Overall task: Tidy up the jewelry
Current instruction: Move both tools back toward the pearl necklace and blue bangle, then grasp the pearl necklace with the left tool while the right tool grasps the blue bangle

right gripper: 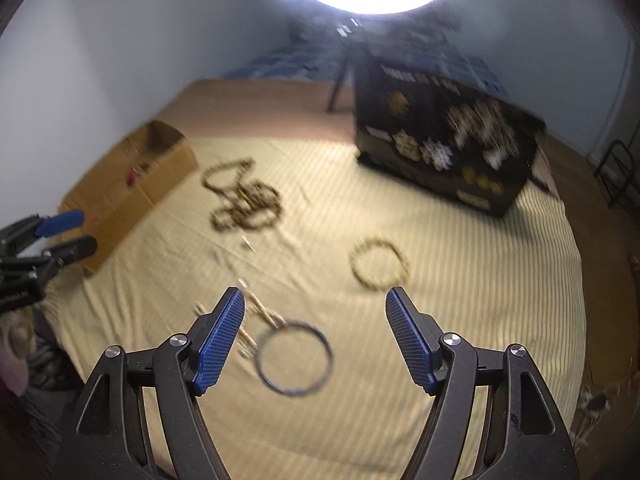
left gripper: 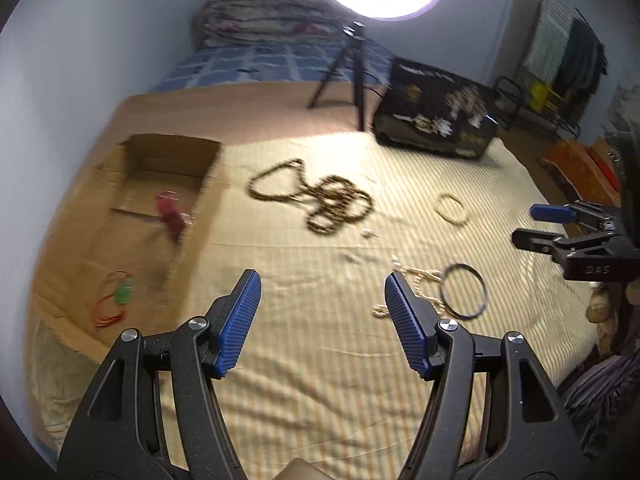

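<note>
Jewelry lies scattered on a striped yellow cloth (left gripper: 320, 380). A tangle of brown bead necklaces (left gripper: 320, 200) (right gripper: 244, 200) sits mid-cloth. A beaded bracelet (left gripper: 452, 209) (right gripper: 378, 265) lies to its right. A dark bangle (left gripper: 464, 290) (right gripper: 295, 358) rests beside a pale chain (left gripper: 420, 280) (right gripper: 256, 312). My left gripper (left gripper: 322, 292) stands open above bare cloth, nothing between its blue pads. My right gripper (right gripper: 314, 308) is open too, over the bangle without touching it; it also shows at the left wrist view's right edge (left gripper: 532, 224).
An open cardboard box (left gripper: 160, 184) (right gripper: 128, 184) at the left holds a red piece (left gripper: 170, 216) and a red-and-green cord (left gripper: 116, 300). A black display box (left gripper: 436, 120) (right gripper: 448, 144) with pale jewelry stands at the back right. A tripod (left gripper: 352, 68) under a ring light stands behind.
</note>
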